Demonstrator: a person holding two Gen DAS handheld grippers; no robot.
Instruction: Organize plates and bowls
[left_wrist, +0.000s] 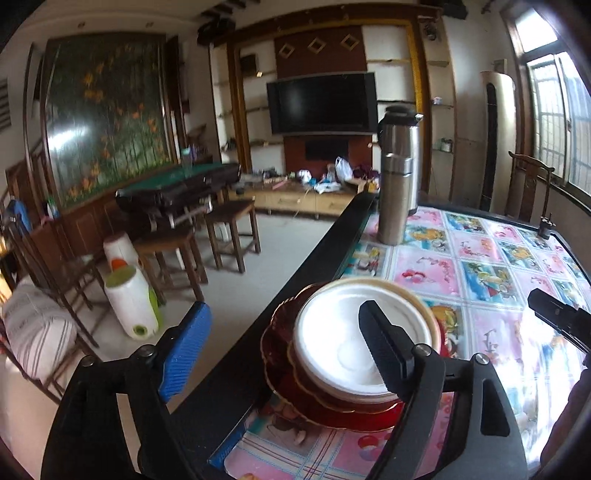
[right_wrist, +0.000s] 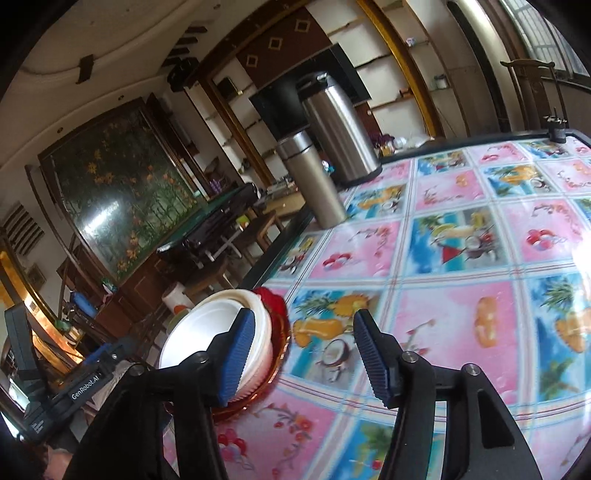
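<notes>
A stack of dishes stands at the table's near-left edge: white bowls (left_wrist: 332, 332) nested on a red plate (left_wrist: 280, 373) with a scalloped gilt rim. My left gripper (left_wrist: 288, 350) is open and empty, hovering over the stack's left side, its right finger above the bowls. In the right wrist view the white bowls (right_wrist: 199, 339) and red plate (right_wrist: 275, 306) lie to the left. My right gripper (right_wrist: 303, 358) is open and empty just right of the stack, its left finger in front of the bowls. It also shows in the left wrist view (left_wrist: 554, 317).
The table (right_wrist: 443, 302) has a glossy pink and blue fruit-print cloth. A steel flask (left_wrist: 395, 199) and a larger steel thermos (left_wrist: 400, 125) stand at the far left edge. A small black object (left_wrist: 546, 226) sits at the far right corner. Stools and chairs stand on the floor left.
</notes>
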